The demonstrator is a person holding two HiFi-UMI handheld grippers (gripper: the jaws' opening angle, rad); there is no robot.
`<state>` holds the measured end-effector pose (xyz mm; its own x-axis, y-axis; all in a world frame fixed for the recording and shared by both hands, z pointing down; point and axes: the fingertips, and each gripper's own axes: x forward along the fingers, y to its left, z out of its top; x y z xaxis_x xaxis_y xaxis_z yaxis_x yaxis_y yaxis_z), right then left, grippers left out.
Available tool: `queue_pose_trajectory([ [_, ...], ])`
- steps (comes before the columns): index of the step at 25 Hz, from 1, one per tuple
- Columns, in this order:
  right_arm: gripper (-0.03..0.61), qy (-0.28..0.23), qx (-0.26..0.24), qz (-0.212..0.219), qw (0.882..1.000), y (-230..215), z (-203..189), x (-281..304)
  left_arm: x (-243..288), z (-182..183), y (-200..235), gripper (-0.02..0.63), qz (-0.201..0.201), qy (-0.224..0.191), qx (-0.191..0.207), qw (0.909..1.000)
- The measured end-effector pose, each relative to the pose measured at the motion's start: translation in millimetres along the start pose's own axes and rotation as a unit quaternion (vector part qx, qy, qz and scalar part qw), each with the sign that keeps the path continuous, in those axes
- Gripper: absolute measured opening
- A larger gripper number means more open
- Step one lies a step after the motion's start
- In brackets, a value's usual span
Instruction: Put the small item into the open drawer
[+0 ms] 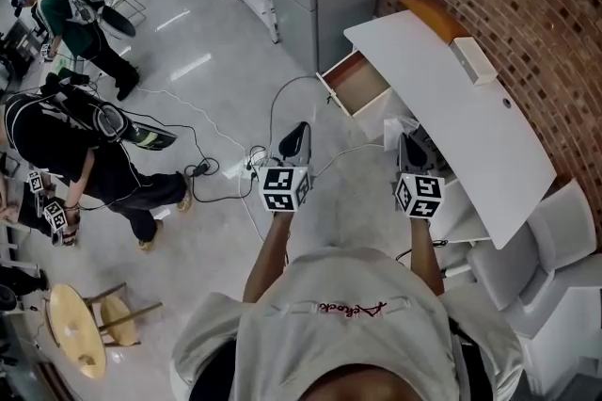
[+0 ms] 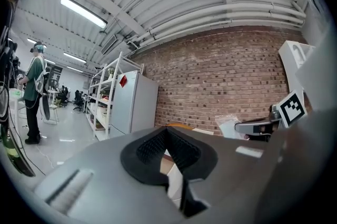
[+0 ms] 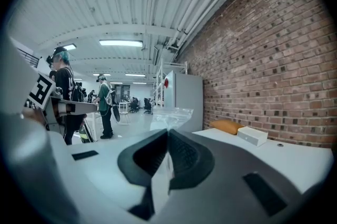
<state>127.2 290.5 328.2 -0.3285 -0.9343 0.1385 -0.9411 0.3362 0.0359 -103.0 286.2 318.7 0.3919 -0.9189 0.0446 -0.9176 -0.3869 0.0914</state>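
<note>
We are clamping the right gripper (image 3: 167, 140) on a clear bag (image 3: 171, 114), left gripper (image 2: 167, 136) jaws together, the far drawer (image 1: 358, 85) showing bare wood

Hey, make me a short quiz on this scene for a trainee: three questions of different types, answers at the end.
1. True or false: the left gripper holds the clear plastic bag.
2. What lies on the white desk near the white box? A: an orange item. B: a mug. C: a laptop.
3. Fill in: the drawer at the desk's far end stands ____.

Key
1. False: the right gripper is shut on it.
2. A, the orange item.
3. Open.
</note>
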Motion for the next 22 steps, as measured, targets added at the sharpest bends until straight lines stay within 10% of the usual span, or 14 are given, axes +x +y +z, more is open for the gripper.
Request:
queue_pose_trajectory([
  [22, 0.012, 0.02, 0.011, 0.011, 1.0, -5.3, -19.7, 60.7, 41.3, -27.2, 30.3, 0.006, 0.004, 0.029, -0.009, 0.9995],
])
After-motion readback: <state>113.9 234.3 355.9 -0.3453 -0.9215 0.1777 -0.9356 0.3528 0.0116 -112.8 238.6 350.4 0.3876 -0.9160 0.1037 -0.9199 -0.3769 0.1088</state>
